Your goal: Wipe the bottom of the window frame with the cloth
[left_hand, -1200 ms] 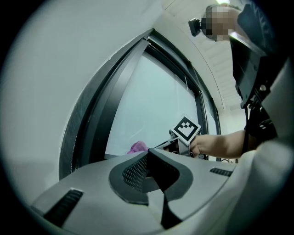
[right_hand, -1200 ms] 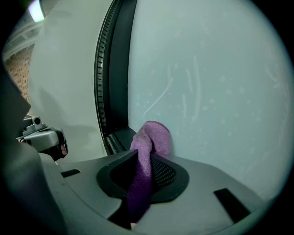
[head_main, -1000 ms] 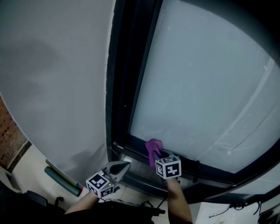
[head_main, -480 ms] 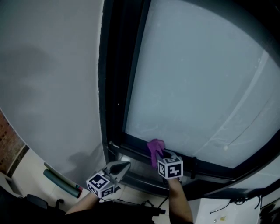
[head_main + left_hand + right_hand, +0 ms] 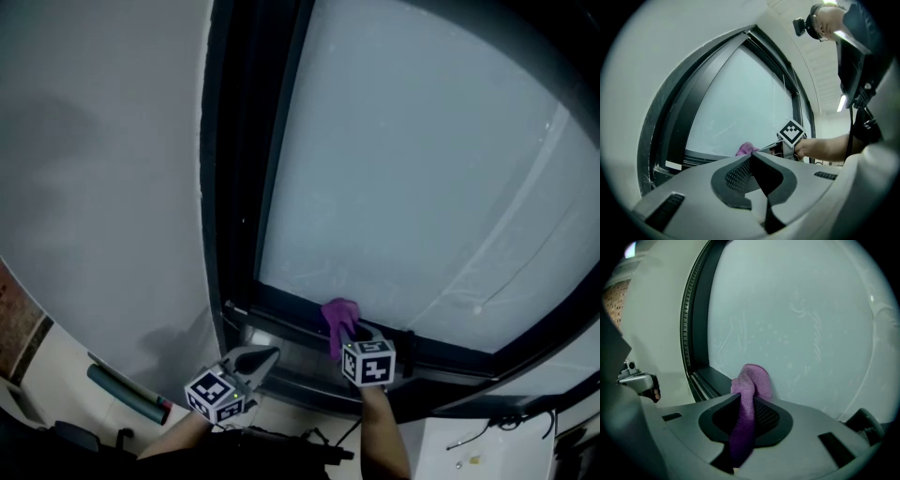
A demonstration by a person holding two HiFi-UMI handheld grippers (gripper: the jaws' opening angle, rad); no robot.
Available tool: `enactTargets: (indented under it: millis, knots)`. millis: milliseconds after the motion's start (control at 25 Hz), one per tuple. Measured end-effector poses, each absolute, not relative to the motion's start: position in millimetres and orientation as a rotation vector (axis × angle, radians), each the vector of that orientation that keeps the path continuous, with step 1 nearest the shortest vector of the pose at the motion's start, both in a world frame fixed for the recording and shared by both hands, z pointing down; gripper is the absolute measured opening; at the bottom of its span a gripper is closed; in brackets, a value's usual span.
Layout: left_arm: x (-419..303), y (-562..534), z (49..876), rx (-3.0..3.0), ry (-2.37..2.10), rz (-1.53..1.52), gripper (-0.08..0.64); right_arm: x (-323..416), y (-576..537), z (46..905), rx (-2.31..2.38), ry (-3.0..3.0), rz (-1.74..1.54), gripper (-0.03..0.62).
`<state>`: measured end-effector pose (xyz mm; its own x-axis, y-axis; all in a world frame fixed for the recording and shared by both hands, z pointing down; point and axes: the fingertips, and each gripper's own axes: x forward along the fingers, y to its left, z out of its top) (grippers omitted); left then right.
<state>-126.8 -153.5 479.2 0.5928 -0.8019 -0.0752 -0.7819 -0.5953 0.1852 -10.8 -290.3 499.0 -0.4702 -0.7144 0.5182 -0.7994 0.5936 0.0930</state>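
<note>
The right gripper [image 5: 349, 336] is seen closed on a purple cloth [image 5: 339, 311]. In the right gripper view the cloth [image 5: 751, 380] is pinched between the two jaws. One end hangs back through the gap, and the other is bunched in a rounded fold beyond the tips. That fold is pressed against the bottom edge of the glass pane [image 5: 412, 169], where the glass meets the lower rail of the dark window frame [image 5: 281, 305]. It sits some way right of the frame's lower left corner. The right gripper's marker cube is held just below the rail, and a bare forearm [image 5: 380, 436] is seen behind it.

The left gripper [image 5: 262, 356] is held lower and to the left, apart from the frame. Its jaws are brought together with nothing between them, as shown in the left gripper view [image 5: 751, 161]. From that view the cloth [image 5: 746, 149] is seen just past the closed tips, against the glass.

The frame's upright left side is bordered by a pale wall [image 5: 94, 187]. A dark green roll [image 5: 127, 392] lies on the floor below the wall, near the left gripper. A strip of brick [image 5: 11, 328] is seen at the far left edge.
</note>
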Motion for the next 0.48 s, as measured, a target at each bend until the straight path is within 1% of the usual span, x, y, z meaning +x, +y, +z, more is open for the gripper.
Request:
enactTargets:
  millis: [480]
  knots:
    - [-110, -152, 486, 2.715, -1.271, -0.208, 0.001, 29, -289, 497, 1.416, -2.285, 0.235, 0.075]
